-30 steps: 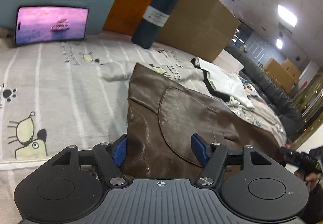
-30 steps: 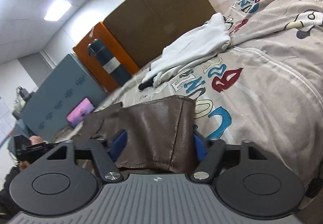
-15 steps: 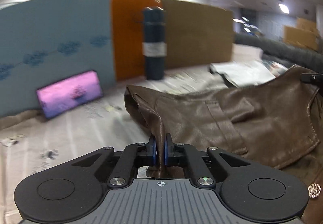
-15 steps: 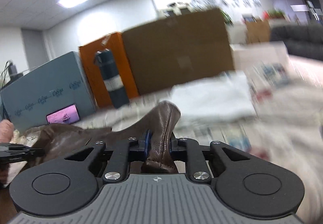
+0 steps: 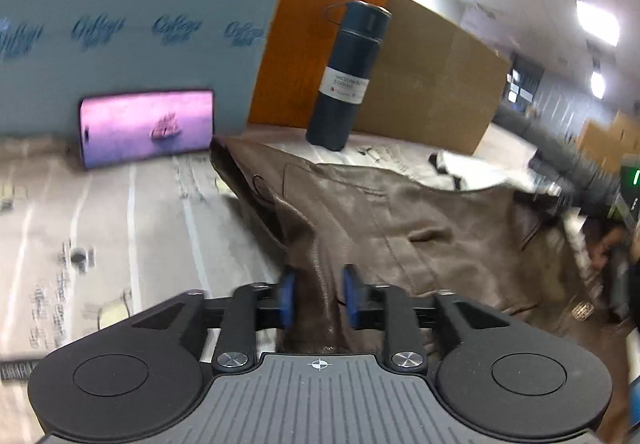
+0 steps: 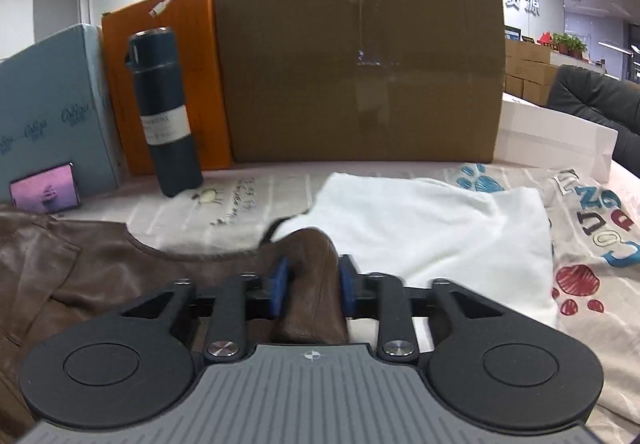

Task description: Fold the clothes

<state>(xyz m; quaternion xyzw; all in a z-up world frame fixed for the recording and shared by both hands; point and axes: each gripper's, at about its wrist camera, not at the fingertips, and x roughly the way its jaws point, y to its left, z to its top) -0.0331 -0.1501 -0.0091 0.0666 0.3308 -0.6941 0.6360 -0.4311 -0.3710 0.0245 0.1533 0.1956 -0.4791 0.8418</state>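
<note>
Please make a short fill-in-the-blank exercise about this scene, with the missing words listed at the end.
1. Both grippers have a fold of the ____ leather garment between their jaws.
2. The dark bottle stands in front of the ____ box.
3. The phone leans against the ____ box.

Missing words: brown; orange; blue

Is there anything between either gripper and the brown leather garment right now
No. In both wrist views the brown leather garment already runs between the blue pads: the left gripper and right gripper each have a fold of it between their jaws, which look slightly parted.
</note>
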